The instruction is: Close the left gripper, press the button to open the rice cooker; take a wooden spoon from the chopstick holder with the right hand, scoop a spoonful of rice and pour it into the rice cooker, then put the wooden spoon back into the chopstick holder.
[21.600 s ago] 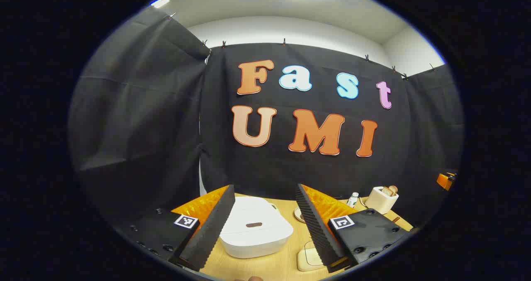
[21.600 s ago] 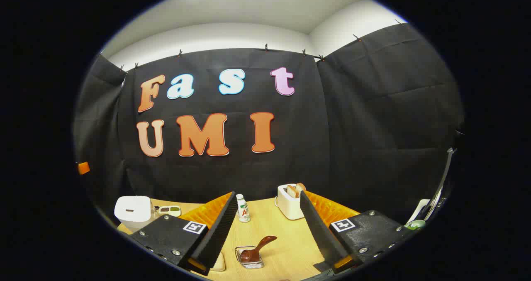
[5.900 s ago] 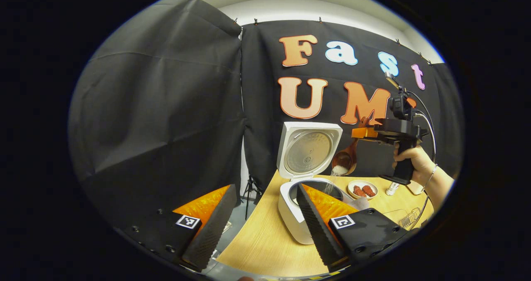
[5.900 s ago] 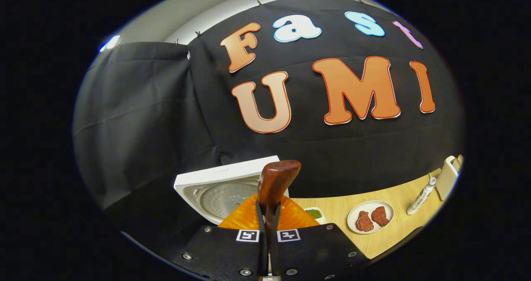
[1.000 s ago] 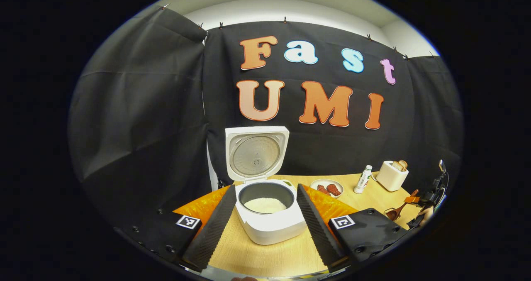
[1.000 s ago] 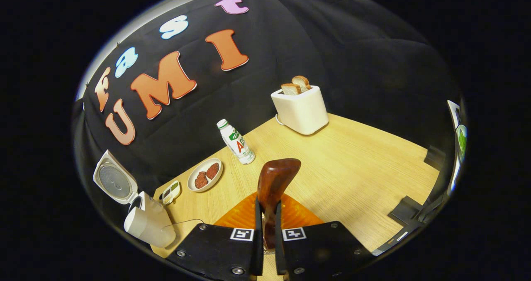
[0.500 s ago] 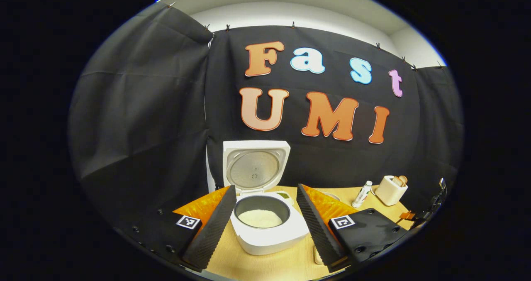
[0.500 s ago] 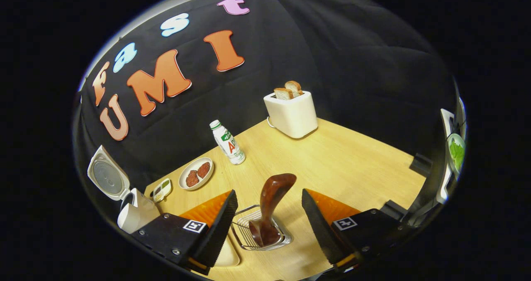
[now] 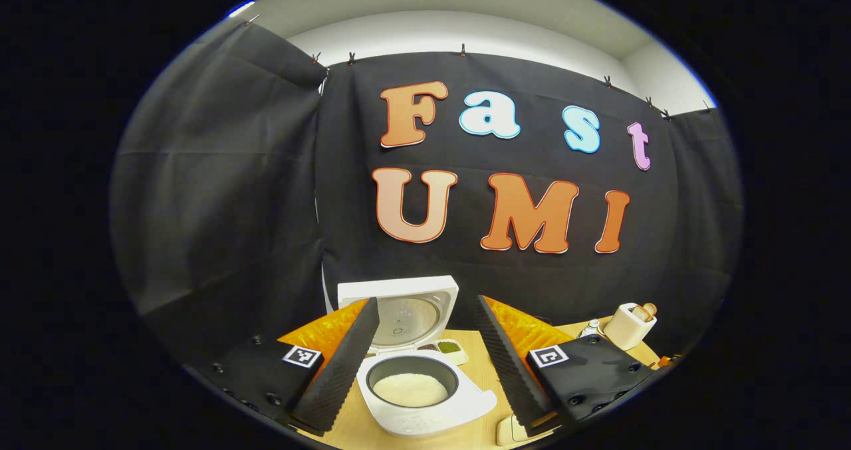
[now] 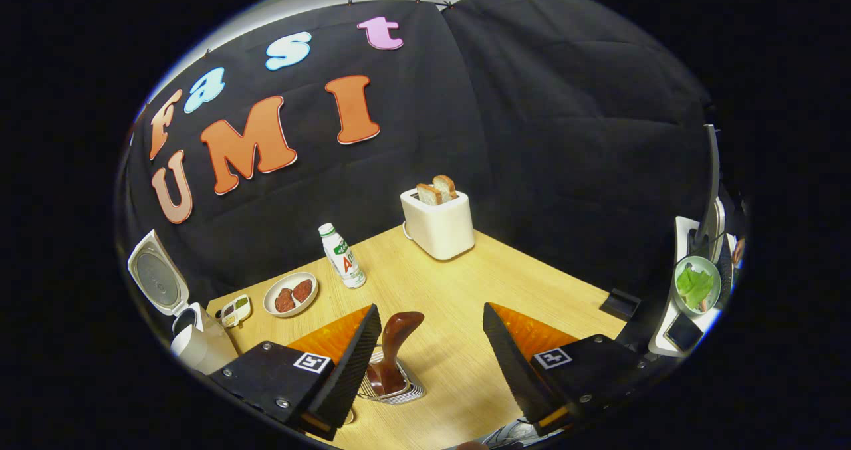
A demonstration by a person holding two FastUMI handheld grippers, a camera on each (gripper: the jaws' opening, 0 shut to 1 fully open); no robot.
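Wooden spoon (image 10: 392, 350) stands in the wire holder (image 10: 392, 389) between my right tool's (image 10: 432, 363) spread fingers. My left tool (image 9: 420, 360) gapes over the open cooker (image 9: 419, 397).

In the right gripper view, a finger (image 10: 346, 370) hides part of the wire chopstick holder (image 10: 399, 391). In the left gripper view, fingers (image 9: 336, 377) cover the rice cooker's (image 9: 425, 397) raised lid edges, and a bottle (image 9: 589, 329) is half hidden.
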